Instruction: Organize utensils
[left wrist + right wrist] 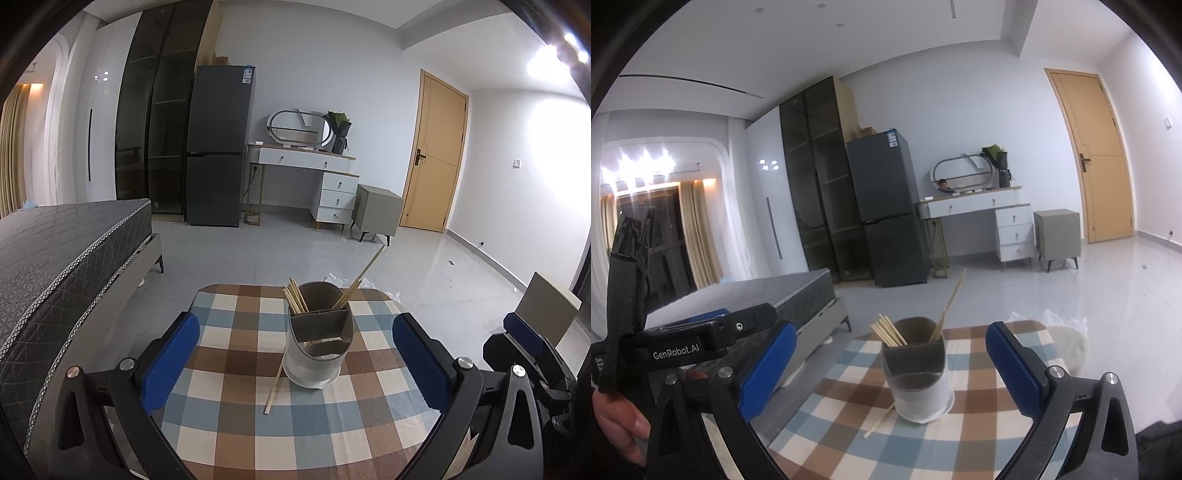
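the utensil holder [317, 343] is grey above and white below, holding pale tan chopsticks [295, 301]. under it, the tablecloth [236, 369] is checked brown, blue and cream. behind it stands a dark grey fridge [218, 147].

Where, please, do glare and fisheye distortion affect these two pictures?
Left wrist view: a ceiling light blows out at upper right, and the floor shows a pale sheen. Right wrist view: lamps flare at left; the door bows towards the edge. The holder stays sharp in both.
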The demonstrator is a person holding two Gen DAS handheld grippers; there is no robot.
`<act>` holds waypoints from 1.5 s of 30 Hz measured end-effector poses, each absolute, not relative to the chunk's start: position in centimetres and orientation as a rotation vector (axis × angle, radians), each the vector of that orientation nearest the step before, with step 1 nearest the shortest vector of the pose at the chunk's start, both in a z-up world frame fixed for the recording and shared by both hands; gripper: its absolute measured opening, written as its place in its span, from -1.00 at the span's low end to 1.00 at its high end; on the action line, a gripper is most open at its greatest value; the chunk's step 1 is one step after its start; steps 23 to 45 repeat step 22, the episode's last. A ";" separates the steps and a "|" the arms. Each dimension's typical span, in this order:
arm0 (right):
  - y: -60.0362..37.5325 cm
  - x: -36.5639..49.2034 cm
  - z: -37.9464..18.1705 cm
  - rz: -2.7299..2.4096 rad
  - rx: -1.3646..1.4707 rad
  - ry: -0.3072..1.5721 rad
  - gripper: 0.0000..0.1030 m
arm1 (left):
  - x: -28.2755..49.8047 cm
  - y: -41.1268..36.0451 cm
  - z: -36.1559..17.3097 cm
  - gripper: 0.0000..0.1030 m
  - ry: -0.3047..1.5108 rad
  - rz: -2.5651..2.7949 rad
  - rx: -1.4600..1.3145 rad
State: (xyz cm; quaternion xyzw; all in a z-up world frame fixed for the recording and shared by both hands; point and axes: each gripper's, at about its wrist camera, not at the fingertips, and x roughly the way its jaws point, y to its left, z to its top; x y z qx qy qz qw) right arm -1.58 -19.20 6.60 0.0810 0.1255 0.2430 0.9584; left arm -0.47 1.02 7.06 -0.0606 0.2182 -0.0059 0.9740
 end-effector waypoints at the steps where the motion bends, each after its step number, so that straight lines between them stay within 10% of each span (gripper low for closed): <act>1: -19.2 -1.6 6.6 0.493 0.165 0.255 1.00 | -0.5 1.0 7.1 0.97 0.438 -0.011 -0.122; 45: -19.2 -1.2 5.9 0.488 0.165 0.275 1.00 | -0.3 1.4 6.6 0.97 0.438 -0.018 -0.129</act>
